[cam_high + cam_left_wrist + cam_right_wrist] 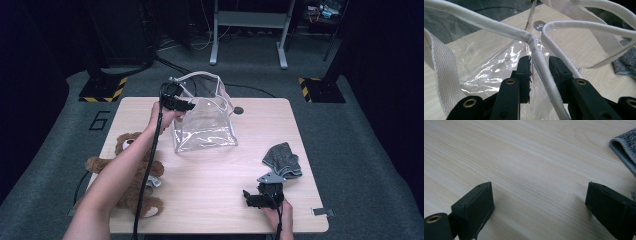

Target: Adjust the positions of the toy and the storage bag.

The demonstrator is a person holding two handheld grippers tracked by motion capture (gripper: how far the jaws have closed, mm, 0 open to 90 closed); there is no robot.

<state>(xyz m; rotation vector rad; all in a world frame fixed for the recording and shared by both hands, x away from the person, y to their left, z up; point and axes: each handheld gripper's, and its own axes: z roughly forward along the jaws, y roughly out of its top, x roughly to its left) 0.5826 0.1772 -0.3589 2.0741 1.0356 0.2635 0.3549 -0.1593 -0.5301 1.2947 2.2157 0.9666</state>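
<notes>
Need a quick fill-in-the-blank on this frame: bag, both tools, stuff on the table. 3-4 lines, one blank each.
1. The left tool has its jaws around the white-trimmed ____ of the clear plastic bag.
2. The right tool hangs over bare wood with its jaws ____.
3. The folded grey cloth lies just beyond the ____ tool.
4. Near the table's left edge lies a brown ____.

Missing words: rim; open; right; teddy bear
</notes>
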